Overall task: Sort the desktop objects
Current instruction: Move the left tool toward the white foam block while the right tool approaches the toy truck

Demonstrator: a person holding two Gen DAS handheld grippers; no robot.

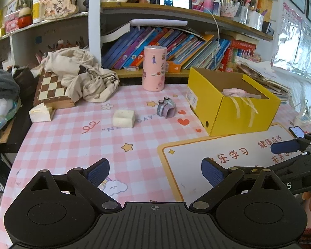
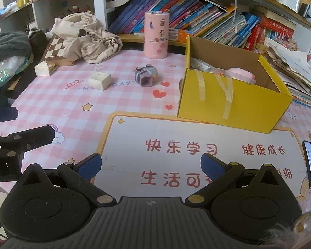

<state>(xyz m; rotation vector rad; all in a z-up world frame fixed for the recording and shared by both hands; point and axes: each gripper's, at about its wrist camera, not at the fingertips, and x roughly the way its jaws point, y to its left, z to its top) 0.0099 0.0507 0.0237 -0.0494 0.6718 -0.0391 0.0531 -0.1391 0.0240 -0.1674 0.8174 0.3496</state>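
Your left gripper [image 1: 155, 171] and right gripper [image 2: 151, 164] both gape wide, empty. One sponge block [image 1: 123, 118], one toy camera [image 1: 165, 109], one yellow box [image 1: 238, 108] holding perhaps one pink item.

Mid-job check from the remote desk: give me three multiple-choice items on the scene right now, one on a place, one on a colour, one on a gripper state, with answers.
1. Where does the white block lie?
A. Inside the box
B. On the checked tablecloth, left of the small purple toy
C. On the chessboard

2. What colour is the open cardboard box outside?
A. Yellow
B. Green
C. Red

3. How do the left gripper and right gripper stand?
A. Both shut on objects
B. Left holds the block
C. Both open and empty

Answers: 1 B, the block sits on the cloth beside the toy, apart from it. 2 A, its outer walls are yellow. 3 C, each wrist view shows wide-spread fingers with nothing between.
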